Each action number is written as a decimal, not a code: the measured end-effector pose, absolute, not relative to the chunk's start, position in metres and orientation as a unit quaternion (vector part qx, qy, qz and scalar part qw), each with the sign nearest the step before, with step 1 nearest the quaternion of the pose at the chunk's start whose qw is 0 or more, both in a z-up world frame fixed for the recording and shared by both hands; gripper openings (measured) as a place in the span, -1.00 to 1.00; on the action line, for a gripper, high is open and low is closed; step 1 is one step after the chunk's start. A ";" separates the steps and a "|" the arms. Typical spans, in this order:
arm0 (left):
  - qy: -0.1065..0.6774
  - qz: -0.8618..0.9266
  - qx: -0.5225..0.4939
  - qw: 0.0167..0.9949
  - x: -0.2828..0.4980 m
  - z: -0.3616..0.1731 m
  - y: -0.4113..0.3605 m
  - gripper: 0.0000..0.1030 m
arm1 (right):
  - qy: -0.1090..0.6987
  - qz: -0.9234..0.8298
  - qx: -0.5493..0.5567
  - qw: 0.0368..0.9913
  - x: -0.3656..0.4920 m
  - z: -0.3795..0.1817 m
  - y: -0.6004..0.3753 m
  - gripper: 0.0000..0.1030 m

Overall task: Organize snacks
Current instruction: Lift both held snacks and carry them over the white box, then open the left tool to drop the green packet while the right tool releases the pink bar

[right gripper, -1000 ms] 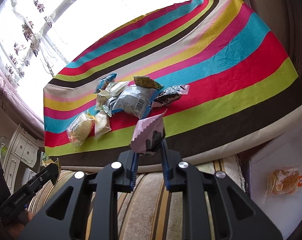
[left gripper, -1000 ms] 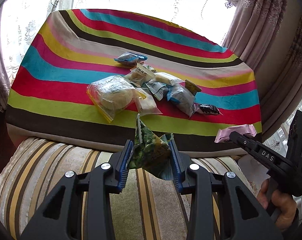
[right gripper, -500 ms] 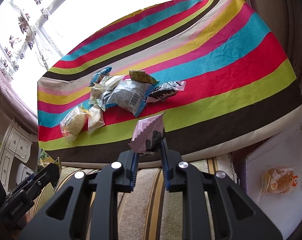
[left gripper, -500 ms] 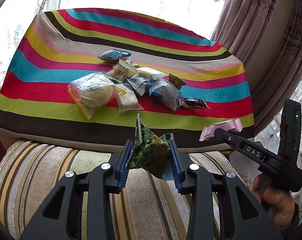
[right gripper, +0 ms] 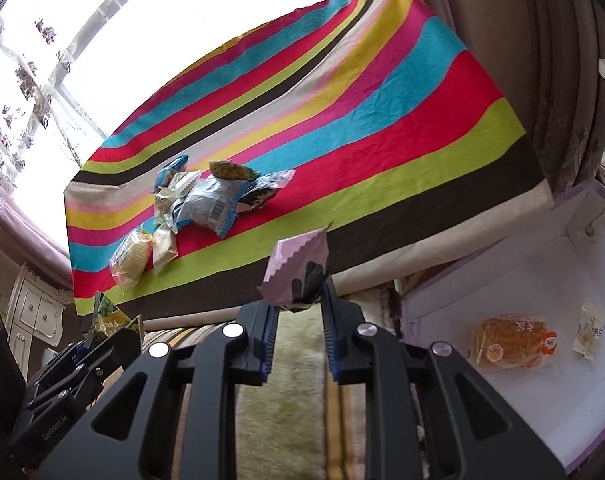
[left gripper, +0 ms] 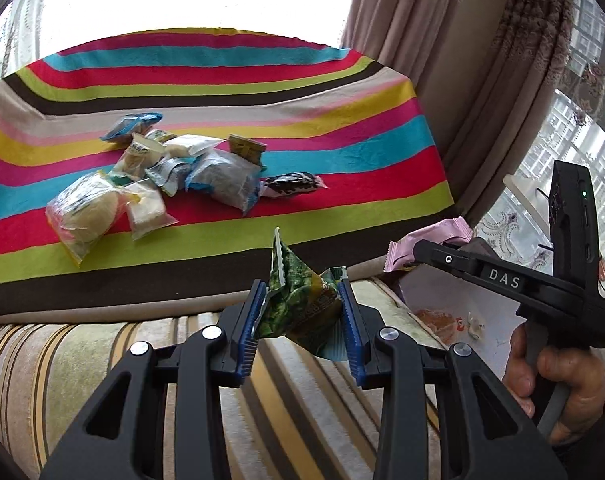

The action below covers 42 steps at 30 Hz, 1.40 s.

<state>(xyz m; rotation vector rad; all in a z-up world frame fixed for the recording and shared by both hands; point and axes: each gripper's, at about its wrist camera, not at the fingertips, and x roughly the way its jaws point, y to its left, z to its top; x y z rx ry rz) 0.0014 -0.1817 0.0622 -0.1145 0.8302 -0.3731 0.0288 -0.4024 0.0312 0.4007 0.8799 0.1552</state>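
My left gripper (left gripper: 302,300) is shut on a crumpled green snack packet (left gripper: 300,304), held over the striped sofa arm. My right gripper (right gripper: 298,300) is shut on a pink wrapped snack (right gripper: 296,266); the same pink snack (left gripper: 426,246) shows at the right of the left wrist view, at the tip of the other gripper. A heap of snack packets (left gripper: 174,176) lies on the striped cloth (left gripper: 342,152), ahead and left of both grippers. A white box (right gripper: 542,280) with lilac edges stands low at the right, holding an orange pastry packet (right gripper: 510,346) and a small white packet (right gripper: 592,330).
A hand (left gripper: 558,384) grips the right tool's handle. Curtains (left gripper: 462,60) hang to the right of the cloth and a bright window behind it. A cream cabinet with drawers (right gripper: 38,312) stands at the far left. The striped sofa arm (left gripper: 102,360) runs under both grippers.
Both grippers have swung to the right with their packets still held. The snack heap has drifted left in both views, and the white box now shows far more fully at the right.
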 end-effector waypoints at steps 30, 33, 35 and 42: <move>0.513 -0.349 0.051 0.783 0.019 0.011 -0.375 -0.33 | 0.461 -0.074 0.188 0.864 -0.009 -0.034 -0.523 -0.60; 0.516 -0.348 0.046 0.781 0.021 0.010 -0.374 -0.31 | 0.466 -0.076 0.190 0.861 -0.009 -0.037 -0.525 -0.59; 0.519 -0.349 0.044 0.779 0.023 0.009 -0.374 -0.19 | 0.469 -0.078 0.191 0.859 -0.009 -0.039 -0.527 -0.57; 0.512 -0.337 0.025 0.790 0.026 0.011 -0.367 0.27 | 0.469 -0.087 0.191 0.858 -0.009 -0.034 -0.531 -0.16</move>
